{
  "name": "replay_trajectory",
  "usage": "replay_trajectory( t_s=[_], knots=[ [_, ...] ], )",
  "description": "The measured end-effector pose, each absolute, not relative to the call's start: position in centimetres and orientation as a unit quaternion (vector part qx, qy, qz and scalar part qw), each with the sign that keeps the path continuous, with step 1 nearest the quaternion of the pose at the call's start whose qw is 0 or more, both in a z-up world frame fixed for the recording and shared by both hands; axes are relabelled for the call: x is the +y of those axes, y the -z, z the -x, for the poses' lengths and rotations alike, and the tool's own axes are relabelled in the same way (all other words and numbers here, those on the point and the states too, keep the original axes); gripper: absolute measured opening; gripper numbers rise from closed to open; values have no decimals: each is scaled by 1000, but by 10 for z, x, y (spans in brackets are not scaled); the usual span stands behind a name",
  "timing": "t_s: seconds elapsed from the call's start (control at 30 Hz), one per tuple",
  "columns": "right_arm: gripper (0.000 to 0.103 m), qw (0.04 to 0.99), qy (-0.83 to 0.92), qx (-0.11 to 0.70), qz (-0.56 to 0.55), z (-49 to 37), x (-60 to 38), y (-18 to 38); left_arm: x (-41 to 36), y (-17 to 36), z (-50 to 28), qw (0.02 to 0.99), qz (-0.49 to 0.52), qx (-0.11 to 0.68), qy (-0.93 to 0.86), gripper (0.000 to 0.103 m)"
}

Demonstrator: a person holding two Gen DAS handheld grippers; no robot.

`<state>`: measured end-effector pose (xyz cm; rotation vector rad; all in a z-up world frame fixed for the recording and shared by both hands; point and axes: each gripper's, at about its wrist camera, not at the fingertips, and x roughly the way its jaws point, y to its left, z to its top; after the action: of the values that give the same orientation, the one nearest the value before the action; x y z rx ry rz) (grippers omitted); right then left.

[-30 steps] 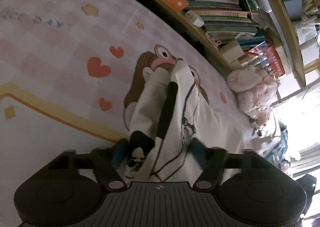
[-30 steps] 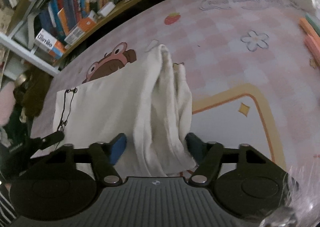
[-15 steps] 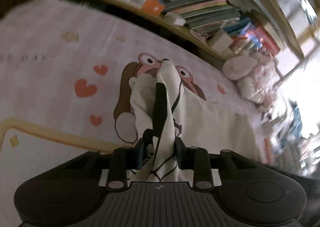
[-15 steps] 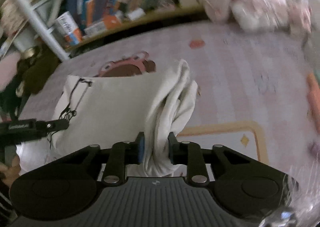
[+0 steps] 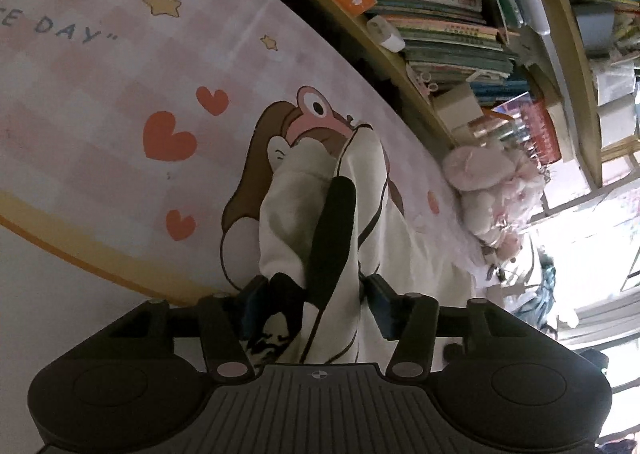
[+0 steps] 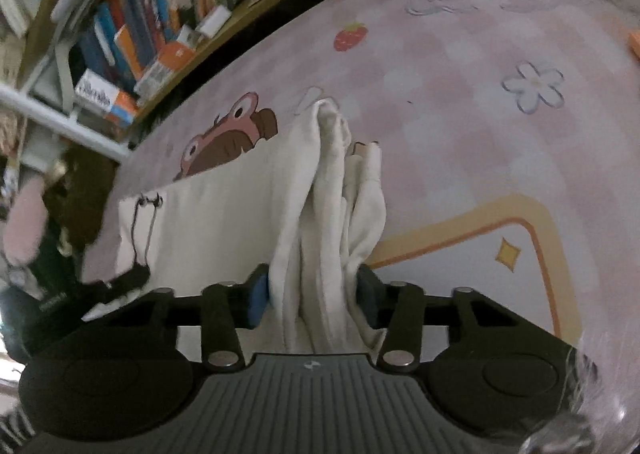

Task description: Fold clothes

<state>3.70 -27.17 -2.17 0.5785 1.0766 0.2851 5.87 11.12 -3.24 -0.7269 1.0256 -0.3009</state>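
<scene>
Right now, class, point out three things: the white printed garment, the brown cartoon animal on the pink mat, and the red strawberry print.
White printed garment [image 6: 224, 222], right wrist view, flat panel.
Brown cartoon animal [image 5: 280, 126], left wrist view, its head.
Red strawberry print [image 6: 350, 36], right wrist view, its middle.

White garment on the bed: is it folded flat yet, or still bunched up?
Bunched at both ends. The white garment lies flat only mid-span; its ends gather into thick folds between the opening jaws of the right gripper and left gripper.
</scene>
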Motion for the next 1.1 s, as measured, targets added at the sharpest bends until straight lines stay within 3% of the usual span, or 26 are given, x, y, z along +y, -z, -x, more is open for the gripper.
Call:
replay_trajectory(
  t_s=[0.13,0.2,0.67,1.1],
  knots=[
    [26,828,-139,495,-224,-31,-260,19,103,29,-55,810,307,481,135,25],
    [22,838,-140,482,-213,-27,-257,15,100,21,-50,820,298,468,139,21],
    [20,872,-167,417,-195,-34,-262,-38,95,-16,-62,839,304,416,174,21],
    [20,891,-177,389,-155,-100,-257,-55,90,-24,-122,855,290,390,179,20]
  ],
)
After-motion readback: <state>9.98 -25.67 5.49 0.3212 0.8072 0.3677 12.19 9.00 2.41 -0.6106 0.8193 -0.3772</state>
